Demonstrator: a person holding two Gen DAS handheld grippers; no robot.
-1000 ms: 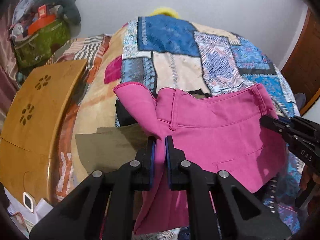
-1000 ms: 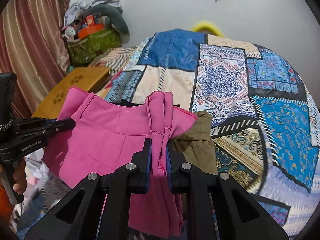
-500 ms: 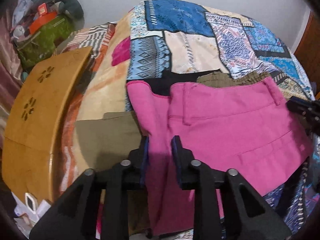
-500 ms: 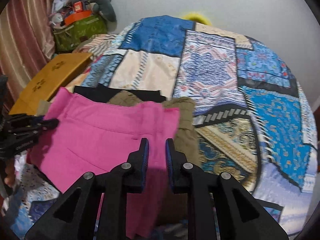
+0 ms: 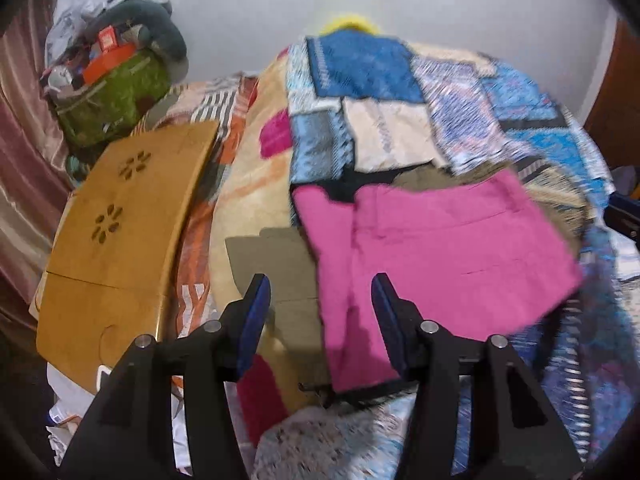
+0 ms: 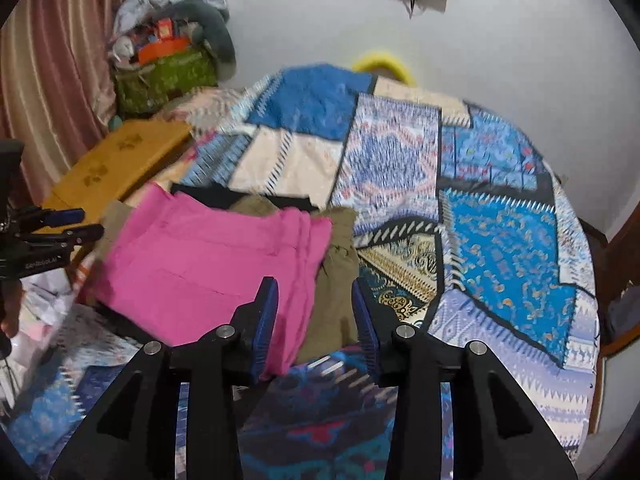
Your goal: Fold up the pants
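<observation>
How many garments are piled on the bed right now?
3 visible: pink pants on top, an olive garment under them showing at both sides, and a black one peeking out behind. More may be hidden underneath.

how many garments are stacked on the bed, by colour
pink pants: 1
olive garment: at least 1
black garment: 1
total: at least 3, all on the patchwork bedspread; the pink pair lies on top

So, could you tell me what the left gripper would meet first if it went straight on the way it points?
Probably the pink pants' near edge, or the olive garment beside it; the open left gripper straddles their boundary and depth is unclear.
</observation>
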